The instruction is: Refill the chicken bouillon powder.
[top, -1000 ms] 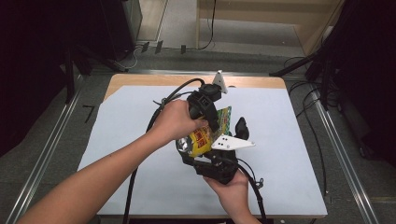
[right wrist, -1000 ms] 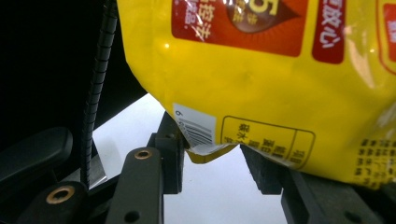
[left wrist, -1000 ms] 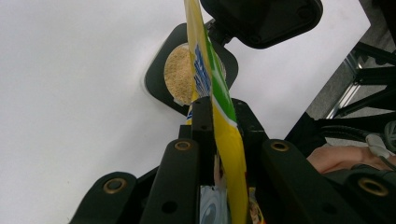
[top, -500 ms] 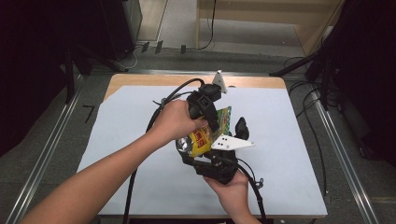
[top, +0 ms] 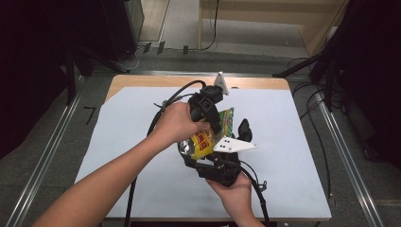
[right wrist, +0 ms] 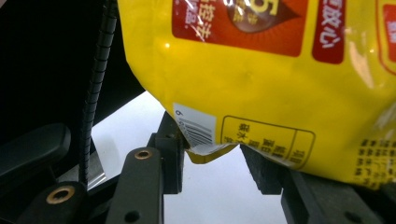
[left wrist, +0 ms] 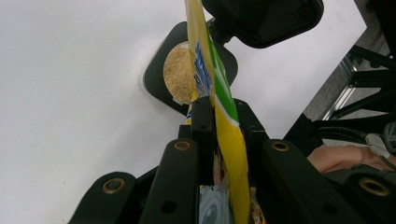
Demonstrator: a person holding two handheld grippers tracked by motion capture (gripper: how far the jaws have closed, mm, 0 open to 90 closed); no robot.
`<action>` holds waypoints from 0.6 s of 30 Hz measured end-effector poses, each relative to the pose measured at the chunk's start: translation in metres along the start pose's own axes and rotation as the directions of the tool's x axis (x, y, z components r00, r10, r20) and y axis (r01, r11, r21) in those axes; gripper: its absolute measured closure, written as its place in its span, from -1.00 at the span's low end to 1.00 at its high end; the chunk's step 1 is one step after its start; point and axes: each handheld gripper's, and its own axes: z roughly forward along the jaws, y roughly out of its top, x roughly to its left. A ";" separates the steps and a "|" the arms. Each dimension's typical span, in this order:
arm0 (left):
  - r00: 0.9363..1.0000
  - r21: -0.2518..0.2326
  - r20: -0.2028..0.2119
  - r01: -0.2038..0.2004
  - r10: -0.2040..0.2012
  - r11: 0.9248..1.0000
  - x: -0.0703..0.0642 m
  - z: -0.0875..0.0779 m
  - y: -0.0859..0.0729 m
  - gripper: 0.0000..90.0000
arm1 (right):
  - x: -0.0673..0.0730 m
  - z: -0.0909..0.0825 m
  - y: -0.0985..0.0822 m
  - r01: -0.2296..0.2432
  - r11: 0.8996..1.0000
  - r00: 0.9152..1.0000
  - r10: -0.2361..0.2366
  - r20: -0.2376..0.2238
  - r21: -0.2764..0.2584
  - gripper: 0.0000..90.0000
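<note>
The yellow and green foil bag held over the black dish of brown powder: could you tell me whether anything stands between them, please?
Nothing visible does. In the left gripper view the yellow and green foil bag hangs from the left gripper directly above the black dish, with open space between them.

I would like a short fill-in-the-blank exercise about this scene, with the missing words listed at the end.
1. The left gripper is shut on a yellow and green plastic ____.
2. Below the pouch, a black rounded dish holds a ____ coloured powder.
3. The dish stands on a ____ table cover.
4. In the right gripper view, a white label with a ____ sits near the pouch's corner.

Missing words: pouch; tan; white; barcode
</note>
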 end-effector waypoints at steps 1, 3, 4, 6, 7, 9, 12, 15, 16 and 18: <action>1.000 -0.002 0.000 0.002 -0.002 1.000 0.000 0.000 0.000 0.83 | 0.000 0.000 0.000 -0.001 1.000 1.000 0.001 0.000 0.000 0.40; 1.000 0.005 -0.004 0.001 -0.001 1.000 0.000 0.000 0.001 0.83 | 0.000 0.000 0.000 -0.002 1.000 1.000 0.002 0.000 -0.001 0.40; 1.000 0.010 -0.005 -0.002 0.002 1.000 -0.001 -0.001 0.001 0.83 | 0.000 0.000 0.000 -0.001 1.000 1.000 0.001 -0.002 -0.004 0.40; 1.000 0.013 -0.012 -0.004 0.004 1.000 -0.002 -0.001 0.002 0.83 | 0.000 0.000 0.000 -0.002 1.000 1.000 0.002 -0.004 -0.008 0.40; 1.000 0.012 -0.015 -0.003 0.003 1.000 -0.003 -0.001 0.002 0.83 | 0.000 0.000 0.000 -0.003 1.000 1.000 0.003 -0.005 -0.009 0.40; 1.000 0.018 -0.016 -0.010 0.010 1.000 -0.004 -0.002 0.003 0.83 | 0.000 -0.001 0.000 -0.008 1.000 1.000 0.008 -0.006 -0.012 0.40; 1.000 0.023 -0.023 -0.011 0.012 1.000 -0.006 -0.003 0.005 0.83 | 0.000 -0.002 0.001 -0.013 1.000 1.000 0.012 -0.011 -0.015 0.40; 1.000 0.018 -0.024 -0.013 0.013 1.000 -0.006 -0.003 0.006 0.84 | 0.000 -0.002 0.000 -0.015 1.000 1.000 0.015 -0.011 -0.013 0.40; 1.000 0.018 -0.025 -0.012 0.012 1.000 -0.007 -0.003 0.006 0.84 | -0.001 -0.002 0.000 -0.015 1.000 1.000 0.015 -0.010 -0.015 0.40; 1.000 0.020 -0.025 -0.016 0.017 1.000 -0.007 -0.003 0.007 0.84 | -0.001 -0.002 0.000 -0.016 1.000 1.000 0.016 -0.011 -0.012 0.40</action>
